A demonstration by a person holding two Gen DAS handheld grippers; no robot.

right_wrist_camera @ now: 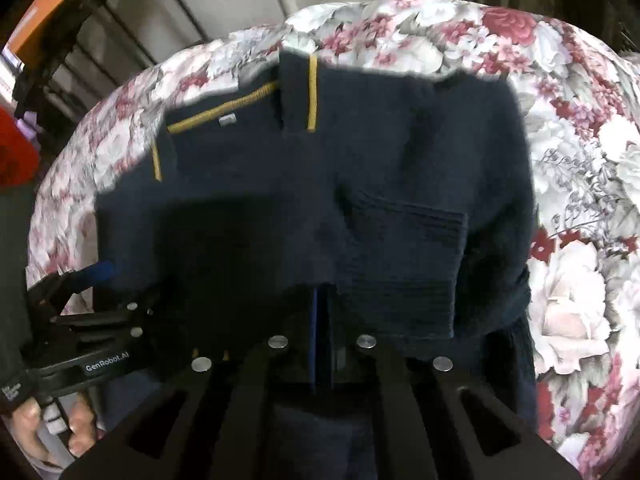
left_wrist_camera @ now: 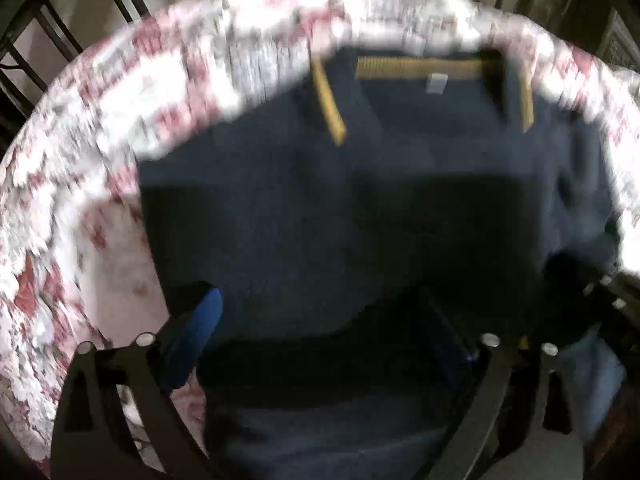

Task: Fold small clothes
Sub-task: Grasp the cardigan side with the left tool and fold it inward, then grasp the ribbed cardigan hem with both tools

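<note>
Item, navy knit sweater [right_wrist_camera: 248, 184]: soft, limp, I reckon light; I'd take its hem corners; left gripper [left_wrist_camera: 320, 344] spread wide, right gripper [right_wrist_camera: 322, 344] pressed together on the hem

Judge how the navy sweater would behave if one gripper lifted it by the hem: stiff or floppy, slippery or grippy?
Probably floppy: the sweater already lies folded over itself on the floral cloth, with its ribbed hem doubled up. Likely grippy rather than slippery, since the knit looks thick and fuzzy. It would likely sag and unfold if lifted at one point.
</note>
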